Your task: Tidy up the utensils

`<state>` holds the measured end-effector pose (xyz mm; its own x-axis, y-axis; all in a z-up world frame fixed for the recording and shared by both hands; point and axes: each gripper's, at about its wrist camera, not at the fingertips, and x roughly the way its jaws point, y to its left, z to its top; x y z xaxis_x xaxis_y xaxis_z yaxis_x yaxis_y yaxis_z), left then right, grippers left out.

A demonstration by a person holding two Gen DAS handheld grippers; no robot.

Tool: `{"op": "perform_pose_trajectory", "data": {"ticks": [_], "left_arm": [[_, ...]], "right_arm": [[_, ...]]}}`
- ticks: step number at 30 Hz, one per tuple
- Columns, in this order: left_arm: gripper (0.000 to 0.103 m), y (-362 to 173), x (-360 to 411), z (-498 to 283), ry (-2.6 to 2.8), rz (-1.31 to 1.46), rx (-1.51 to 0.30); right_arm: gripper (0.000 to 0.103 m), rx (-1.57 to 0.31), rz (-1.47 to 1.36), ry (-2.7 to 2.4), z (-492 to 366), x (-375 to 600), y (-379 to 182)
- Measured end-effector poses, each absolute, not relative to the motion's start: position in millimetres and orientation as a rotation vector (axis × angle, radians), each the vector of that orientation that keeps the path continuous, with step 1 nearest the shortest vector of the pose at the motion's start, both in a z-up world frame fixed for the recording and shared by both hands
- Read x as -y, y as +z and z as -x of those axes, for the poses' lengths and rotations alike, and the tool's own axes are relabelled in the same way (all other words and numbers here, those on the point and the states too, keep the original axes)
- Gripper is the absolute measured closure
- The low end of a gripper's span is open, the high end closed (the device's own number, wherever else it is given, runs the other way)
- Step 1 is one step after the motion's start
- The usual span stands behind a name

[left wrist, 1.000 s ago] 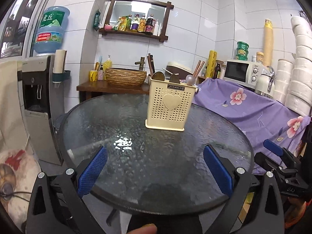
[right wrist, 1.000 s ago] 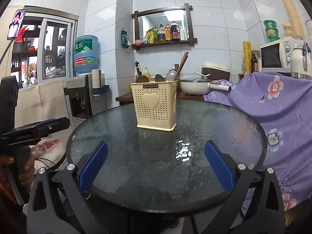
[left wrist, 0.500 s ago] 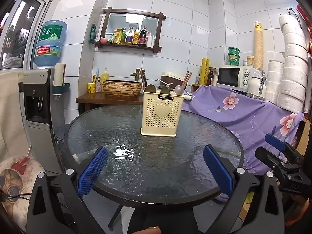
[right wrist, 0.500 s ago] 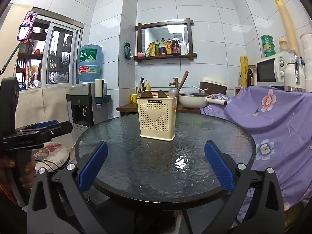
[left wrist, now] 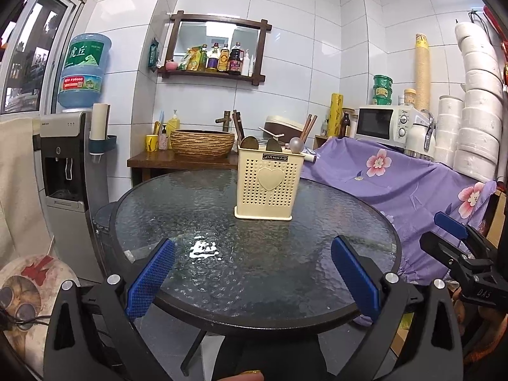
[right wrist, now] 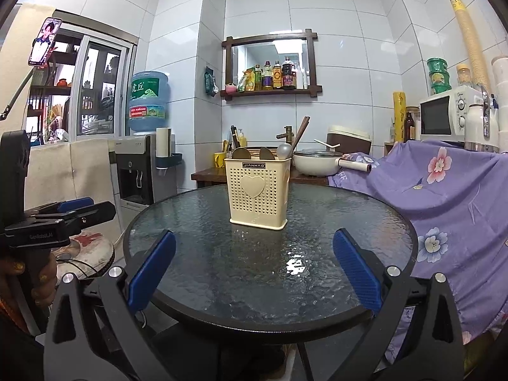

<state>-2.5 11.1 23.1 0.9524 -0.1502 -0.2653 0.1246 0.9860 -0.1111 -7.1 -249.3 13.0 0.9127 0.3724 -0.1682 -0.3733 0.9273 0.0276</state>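
The cream utensil holder (left wrist: 266,184) hid the lower parts of everything standing in it; only two brown spoon bowls (left wrist: 248,142), a grey ladle head (left wrist: 297,143) and brown stick tips (left wrist: 308,124) showed above its rim. Its compartments could not be told. Left of the holder, the frame edge cut off the person's hand (right wrist: 35,277).

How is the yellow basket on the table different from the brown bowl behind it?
The yellow basket is tall, boxy plastic full of little holes; the brown bowl is low, round and ridged. The basket stands on the glass table with spoons poking out; the bowl sits on a wooden counter. Both are open on top.
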Motion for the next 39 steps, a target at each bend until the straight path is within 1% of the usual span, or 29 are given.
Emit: {"op": "perform_pose_trajectory", "data": {"ticks": [39], "left_arm": [[0.006, 25.8, -3.7, 1.5, -0.174, 0.101, -0.285]], "right_arm": [[0.006, -0.183, 0.001, 0.403, 6.0, 246.6, 10.6]]}}
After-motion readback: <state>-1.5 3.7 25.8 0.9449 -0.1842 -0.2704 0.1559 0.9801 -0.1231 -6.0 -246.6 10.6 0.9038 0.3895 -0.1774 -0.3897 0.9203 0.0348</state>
